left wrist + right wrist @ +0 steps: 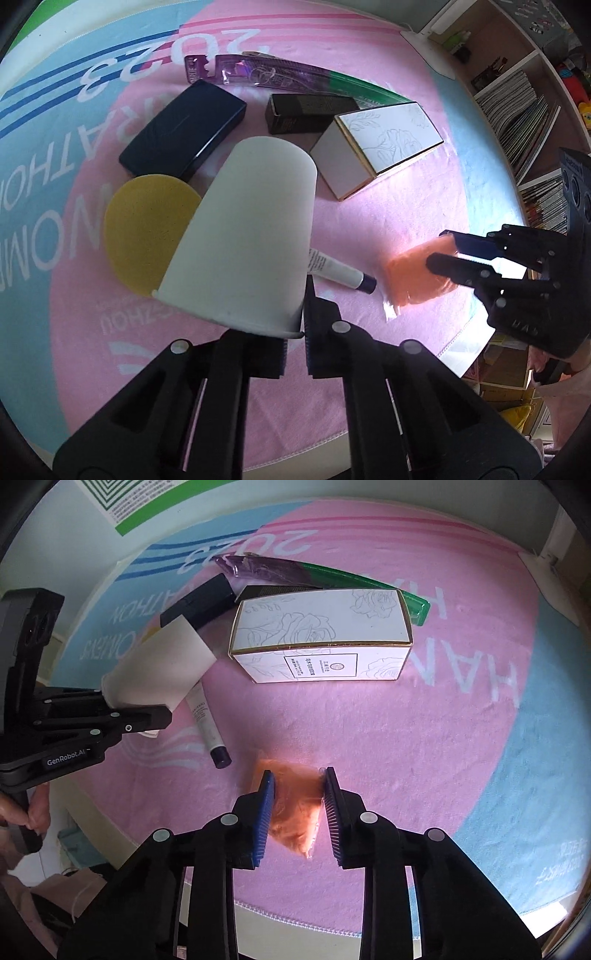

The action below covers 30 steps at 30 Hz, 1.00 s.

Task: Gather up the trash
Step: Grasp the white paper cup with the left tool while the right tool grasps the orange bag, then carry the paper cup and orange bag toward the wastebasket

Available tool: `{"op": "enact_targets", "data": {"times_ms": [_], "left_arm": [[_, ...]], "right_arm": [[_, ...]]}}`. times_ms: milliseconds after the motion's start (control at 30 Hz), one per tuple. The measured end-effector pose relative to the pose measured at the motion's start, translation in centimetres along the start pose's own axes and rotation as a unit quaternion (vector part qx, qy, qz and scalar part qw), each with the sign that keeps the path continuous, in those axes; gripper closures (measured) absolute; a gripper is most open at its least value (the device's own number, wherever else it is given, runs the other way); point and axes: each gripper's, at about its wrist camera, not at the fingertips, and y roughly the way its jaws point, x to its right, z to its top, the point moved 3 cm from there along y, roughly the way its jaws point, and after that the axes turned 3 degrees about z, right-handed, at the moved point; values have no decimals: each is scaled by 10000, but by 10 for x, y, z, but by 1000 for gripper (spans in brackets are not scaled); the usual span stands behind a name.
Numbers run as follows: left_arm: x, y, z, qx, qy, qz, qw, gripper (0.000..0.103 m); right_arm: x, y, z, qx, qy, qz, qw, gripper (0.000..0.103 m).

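A white paper cup (247, 236) lies tilted with its base pointing away, and my left gripper (301, 332) is shut on its rim. From the right wrist the same cup (162, 668) shows in the left gripper (157, 720). An orange see-through packet (295, 808) sits between the blue pads of my right gripper (299, 805), which press on it from both sides just above the pink towel (406, 738). In the left wrist view the right gripper (441, 251) pinches the packet (410, 273) at the right.
On the towel lie a white tube with a dark cap (340, 275), a yellow round sponge (147, 229), a dark blue case (184, 129), a black box (310, 110), a white rose-printed box (321, 642) and a purple-green comb pack (295, 77). Bookshelves (517, 103) stand right.
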Motion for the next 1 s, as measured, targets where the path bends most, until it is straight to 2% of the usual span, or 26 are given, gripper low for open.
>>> {"op": "enact_targets", "data": {"times_ms": [133,367,567,833,1000], "left_arm": [[-6,-13,-5,45,158,-21,9999,98],[-8,-38,-13,196,700,16,9974,98],[1,-49,-15,215,1212,-37,9924,98],[12,-56,-35,138,2009,-101,9795,98],[24,-57,-52,26,2607,-143,9653,98]], "right_arm": [[-8,-11,0,174,173,75,9997,83],[-18,-37,-10,537,486,-56,9974,84],[-20,-64,-25,915,976,-258,9907,84],[-33,-82,-64,1194,1594,-634,9779,83],[-43,-88,-95,1288,2013,-832,9675,83]]}}
